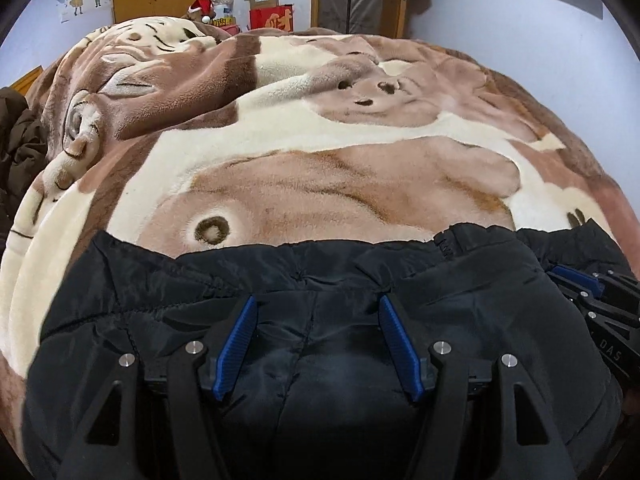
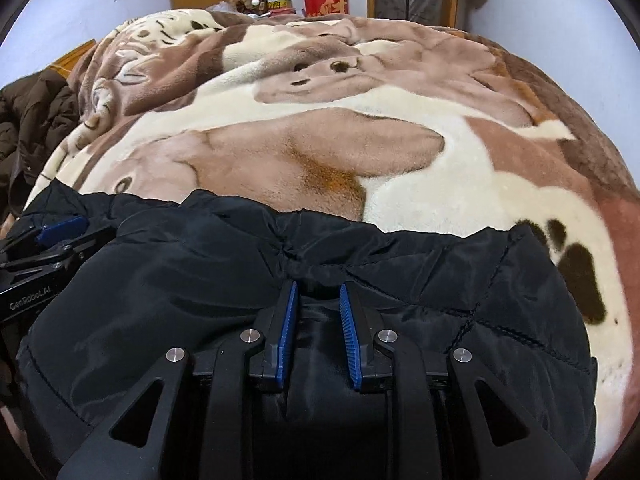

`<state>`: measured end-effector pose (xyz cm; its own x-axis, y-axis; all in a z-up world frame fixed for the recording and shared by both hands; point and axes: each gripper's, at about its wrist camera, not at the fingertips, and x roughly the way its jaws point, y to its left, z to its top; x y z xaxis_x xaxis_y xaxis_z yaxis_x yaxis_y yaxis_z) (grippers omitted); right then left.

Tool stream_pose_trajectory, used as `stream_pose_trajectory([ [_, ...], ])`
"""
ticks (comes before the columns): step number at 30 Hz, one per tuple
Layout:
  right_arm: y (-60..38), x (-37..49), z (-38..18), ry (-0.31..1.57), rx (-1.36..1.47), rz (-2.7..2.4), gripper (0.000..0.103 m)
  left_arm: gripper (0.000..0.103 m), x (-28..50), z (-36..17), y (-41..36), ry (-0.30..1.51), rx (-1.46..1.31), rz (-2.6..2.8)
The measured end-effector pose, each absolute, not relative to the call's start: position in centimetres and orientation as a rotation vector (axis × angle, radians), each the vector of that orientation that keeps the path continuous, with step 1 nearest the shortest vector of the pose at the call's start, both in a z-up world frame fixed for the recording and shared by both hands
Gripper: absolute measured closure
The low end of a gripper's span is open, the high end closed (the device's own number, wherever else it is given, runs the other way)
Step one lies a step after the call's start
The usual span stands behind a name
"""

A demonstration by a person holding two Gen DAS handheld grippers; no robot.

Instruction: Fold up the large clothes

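A large black padded jacket (image 1: pixel 312 344) lies on the near part of a bed; it also shows in the right wrist view (image 2: pixel 168 280). My left gripper (image 1: pixel 316 300) is over the jacket with its blue pads wide apart, nothing between them. My right gripper (image 2: pixel 318 286) rests on the jacket with its pads a narrow gap apart, and a fold of black fabric lies between them. The right gripper also shows at the right edge of the left wrist view (image 1: pixel 576 276). The left gripper shows at the left edge of the right wrist view (image 2: pixel 60 228).
A brown and cream plush blanket (image 1: pixel 320 140) covers the bed beyond the jacket. A dark brown coat (image 2: pixel 36 116) is heaped at the bed's left edge. Boxes (image 1: pixel 272 12), a Santa hat and wooden wardrobes stand at the far wall.
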<state>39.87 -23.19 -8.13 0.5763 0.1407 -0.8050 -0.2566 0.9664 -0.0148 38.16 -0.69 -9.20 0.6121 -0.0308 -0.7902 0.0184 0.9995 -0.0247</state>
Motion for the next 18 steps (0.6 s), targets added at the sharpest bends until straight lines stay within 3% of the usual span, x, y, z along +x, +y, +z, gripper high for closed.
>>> stream_pose_trajectory([
  [8, -27.5, 39.1, -2.4, 0.839, -0.052, 0.185, 0.081, 0.039, 36.3, -3.7, -0.6, 0.836, -0.064, -0.109],
  [12, -30.9, 41.0, -6.0, 0.963, 0.019, 0.104, 0.081, 0.039, 38.0, -6.2, -3.0, 0.894, -0.046, -0.145],
  [18, -29.9, 41.2, -8.4, 0.931, -0.051, 0.069, 0.081, 0.038, 39.1, -9.4, -4.1, 0.900, -0.028, -0.125],
])
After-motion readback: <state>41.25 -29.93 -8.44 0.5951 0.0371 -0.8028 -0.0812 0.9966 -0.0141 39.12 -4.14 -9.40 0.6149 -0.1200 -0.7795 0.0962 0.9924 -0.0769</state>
